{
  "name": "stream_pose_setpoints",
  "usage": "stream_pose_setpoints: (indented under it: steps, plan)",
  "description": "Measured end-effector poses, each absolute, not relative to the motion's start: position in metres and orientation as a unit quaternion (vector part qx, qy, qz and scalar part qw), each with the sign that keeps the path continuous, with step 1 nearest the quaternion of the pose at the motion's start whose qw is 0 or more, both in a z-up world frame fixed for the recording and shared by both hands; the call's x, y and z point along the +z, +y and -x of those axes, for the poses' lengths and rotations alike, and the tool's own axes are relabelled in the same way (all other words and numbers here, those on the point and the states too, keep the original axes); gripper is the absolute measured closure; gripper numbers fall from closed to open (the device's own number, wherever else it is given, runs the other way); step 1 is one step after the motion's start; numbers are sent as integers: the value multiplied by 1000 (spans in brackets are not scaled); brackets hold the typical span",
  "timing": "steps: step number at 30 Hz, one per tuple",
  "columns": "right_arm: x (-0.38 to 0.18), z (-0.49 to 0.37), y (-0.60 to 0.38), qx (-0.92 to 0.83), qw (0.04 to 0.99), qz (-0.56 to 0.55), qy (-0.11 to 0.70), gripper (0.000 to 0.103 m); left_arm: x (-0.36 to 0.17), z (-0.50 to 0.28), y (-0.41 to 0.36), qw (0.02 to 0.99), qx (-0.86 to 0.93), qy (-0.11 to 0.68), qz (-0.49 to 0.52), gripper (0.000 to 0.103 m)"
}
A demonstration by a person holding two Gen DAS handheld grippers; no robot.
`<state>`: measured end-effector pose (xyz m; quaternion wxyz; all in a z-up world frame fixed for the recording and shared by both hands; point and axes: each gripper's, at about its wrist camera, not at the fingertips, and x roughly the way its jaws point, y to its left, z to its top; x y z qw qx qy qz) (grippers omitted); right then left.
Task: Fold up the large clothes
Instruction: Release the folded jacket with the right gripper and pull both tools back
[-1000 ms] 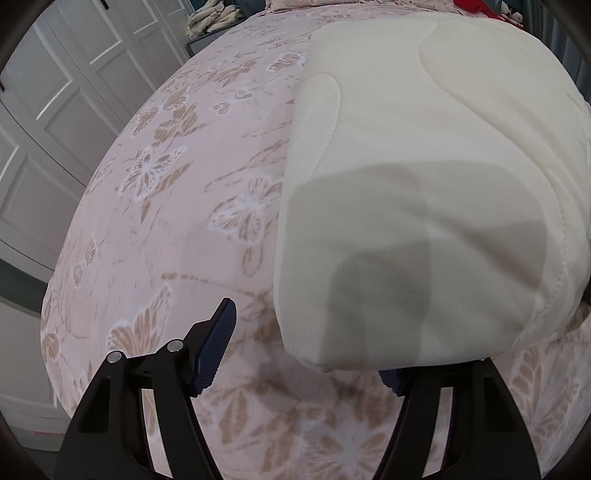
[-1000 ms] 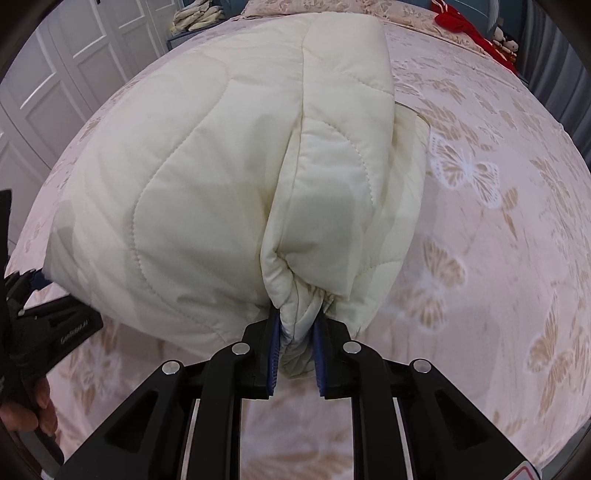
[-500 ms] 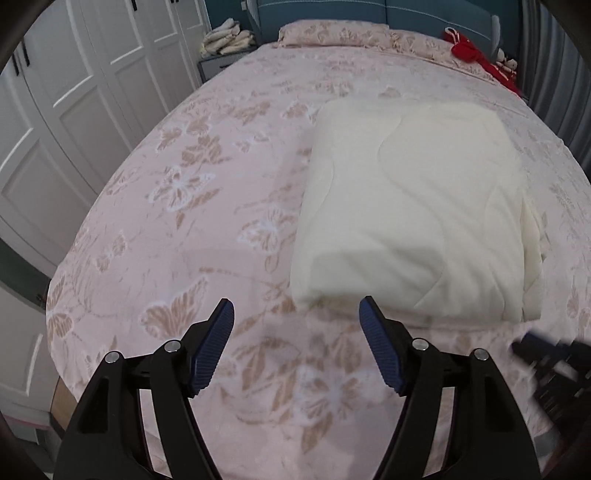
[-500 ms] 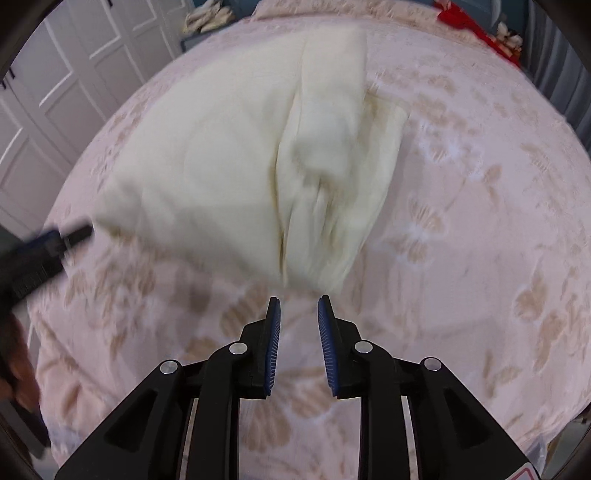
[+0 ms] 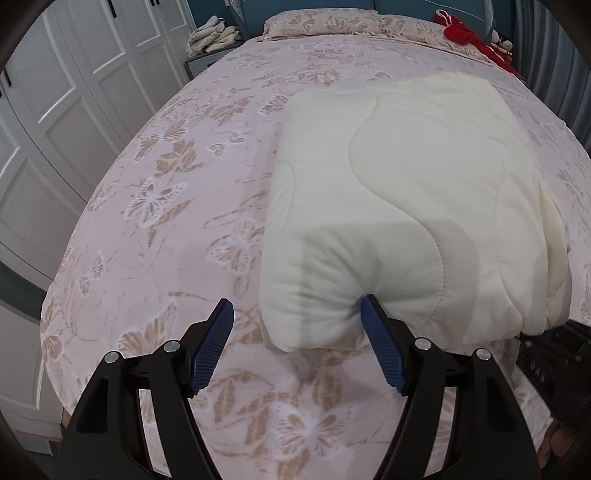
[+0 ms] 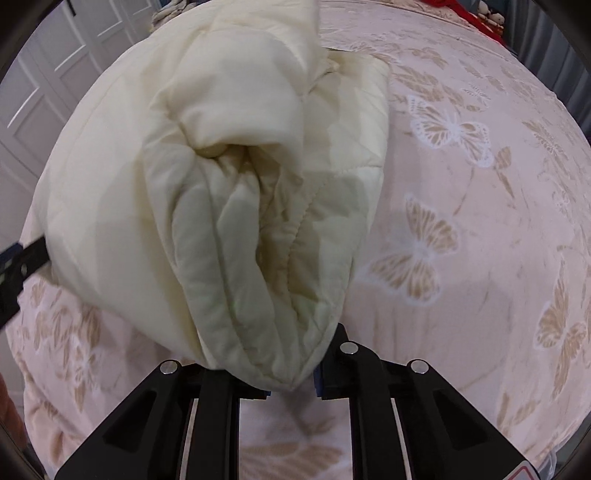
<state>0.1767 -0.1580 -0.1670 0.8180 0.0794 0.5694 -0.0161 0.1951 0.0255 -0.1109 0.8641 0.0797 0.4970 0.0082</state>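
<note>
A folded cream quilted garment point(image 5: 406, 206) lies on the bed with the pink butterfly cover point(image 5: 177, 206). My left gripper point(image 5: 295, 332) is open at the garment's near left corner; its right pad point(image 5: 380, 347) presses into the near edge and its left pad point(image 5: 214, 343) stands clear over the cover. In the right wrist view the garment's bunched, layered right end point(image 6: 236, 229) fills the space between my right gripper's fingers point(image 6: 291, 384). The jaws stand wide around the bundle, and the pads are mostly hidden by cloth.
White wardrobe doors point(image 5: 55, 122) stand to the left of the bed. A pillow point(image 5: 332, 22) and a red item point(image 5: 465, 37) lie at the head. A pile of pale cloth point(image 5: 214, 35) sits on a bedside stand. The bed's near edge is just below both grippers.
Both grippers let go and backed away from the garment half a second ago. They have since moved back in: the left against the near edge, the right with wider jaws around the right end.
</note>
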Motion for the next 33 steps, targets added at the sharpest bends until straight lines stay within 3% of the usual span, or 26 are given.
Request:
stream_pose_setpoints:
  steps: [6, 14, 21, 29, 33]
  plan:
    - [-145, -155, -149, -21, 827, -53, 560, 90, -113, -190, 22, 863, 11, 500, -77, 33]
    - [-75, -125, -147, -21, 878, -44, 476, 90, -108, -171, 18, 863, 15, 499, -74, 34]
    - [-116, -144, -147, -28, 844, -30, 535, 86, -111, -161, 14, 859, 18, 505, -81, 34]
    - [-84, -110, -143, -22, 862, -39, 504, 84, -94, -141, 13, 869, 18, 488, -78, 34]
    - [-68, -89, -138, -23, 873, -38, 486, 69, -86, -123, 11, 874, 21, 478, -82, 34]
